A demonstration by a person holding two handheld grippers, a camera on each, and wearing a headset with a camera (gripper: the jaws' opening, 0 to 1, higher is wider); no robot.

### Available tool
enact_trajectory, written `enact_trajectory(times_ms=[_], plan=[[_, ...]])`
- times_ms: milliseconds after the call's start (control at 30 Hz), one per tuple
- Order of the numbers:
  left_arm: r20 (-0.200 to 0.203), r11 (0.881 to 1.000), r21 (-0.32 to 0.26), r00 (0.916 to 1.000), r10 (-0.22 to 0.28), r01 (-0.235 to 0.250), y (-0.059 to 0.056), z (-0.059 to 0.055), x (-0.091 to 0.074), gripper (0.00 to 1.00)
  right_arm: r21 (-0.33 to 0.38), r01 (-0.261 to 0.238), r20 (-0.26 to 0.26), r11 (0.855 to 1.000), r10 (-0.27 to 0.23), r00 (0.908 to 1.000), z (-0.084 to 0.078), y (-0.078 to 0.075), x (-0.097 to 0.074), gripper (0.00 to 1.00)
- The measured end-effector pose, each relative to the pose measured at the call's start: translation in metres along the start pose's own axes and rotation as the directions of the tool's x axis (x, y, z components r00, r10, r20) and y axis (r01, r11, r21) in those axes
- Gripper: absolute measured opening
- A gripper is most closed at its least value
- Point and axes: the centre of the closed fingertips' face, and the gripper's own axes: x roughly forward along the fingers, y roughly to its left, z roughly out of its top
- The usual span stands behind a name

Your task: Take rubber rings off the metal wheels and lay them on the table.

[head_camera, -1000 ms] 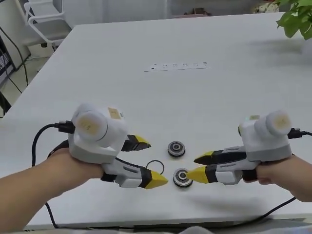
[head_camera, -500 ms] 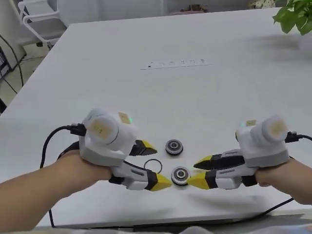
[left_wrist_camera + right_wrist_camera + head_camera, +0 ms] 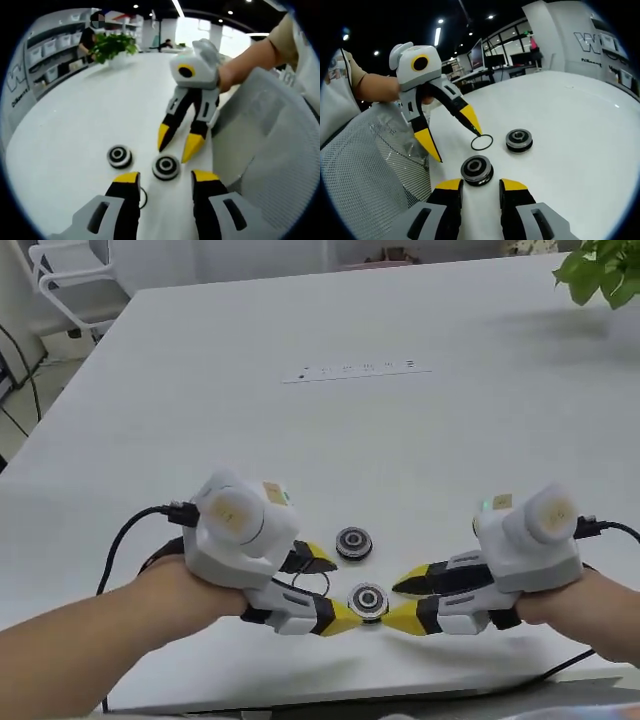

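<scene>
Both grippers are open, holding nothing: the left gripper (image 3: 335, 590) wide, the right gripper (image 3: 395, 602) narrower. Their lower tips flank the near wheel (image 3: 367, 600) at its 9 and 3 o'clock; contact unclear. The far wheel (image 3: 353, 542) sits at its 11 o'clock on the table (image 3: 400, 440). The right gripper view shows the loose rubber ring (image 3: 492, 142) whole; the head view half hides it behind a jaw

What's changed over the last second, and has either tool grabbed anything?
The left tool moved in toward the near wheel, which now sits between its lower tip and the right tool. Both tools are open, with nothing gripped or released. The far wheel and loose rubber ring stayed put.
</scene>
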Motion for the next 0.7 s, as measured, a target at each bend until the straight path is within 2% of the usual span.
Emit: enact_trajectory(times_ms=[467,700], plan=[[-0.009,1.0,0.009,0.9996,-0.027,0.027,-0.006,0.0,0.014,0.31,-0.021,-0.01,-0.004,1.0,0.01,0.9999,0.0,0.002,0.002,0.23],[-0.006,1.0,-0.005,0.9995,-0.031,0.031,-0.005,0.002,0.019,0.25,-0.017,-0.009,0.003,1.0,0.009,1.0,0.0,0.002,0.003,0.23]])
